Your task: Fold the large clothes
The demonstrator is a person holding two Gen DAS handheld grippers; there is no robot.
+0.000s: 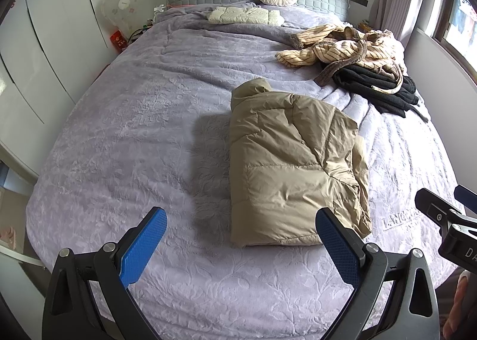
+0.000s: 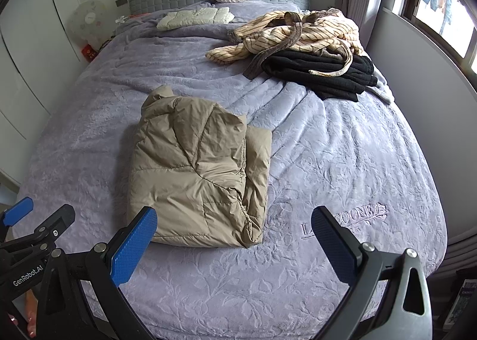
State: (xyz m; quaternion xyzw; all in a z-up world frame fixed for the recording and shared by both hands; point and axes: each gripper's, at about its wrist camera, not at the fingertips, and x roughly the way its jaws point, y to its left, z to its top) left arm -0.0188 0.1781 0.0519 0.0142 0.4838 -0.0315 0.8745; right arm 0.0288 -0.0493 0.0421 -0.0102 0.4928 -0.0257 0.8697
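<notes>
Hovering with both fingers spread empty, left gripper point(image 1: 241, 238) and right gripper point(image 2: 234, 235): folded tan jacket point(image 1: 292, 161) lies just beyond your fingertips; next, probably reach the striped robe point(image 2: 292, 33) far ahead.

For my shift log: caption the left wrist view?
Open left gripper hovers before a folded tan puffer jacket on the lavender bedspread.

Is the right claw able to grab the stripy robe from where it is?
Probably not yet: the right claw is open near the bed's foot, and the stripy robe lies far up by the headboard.
</notes>
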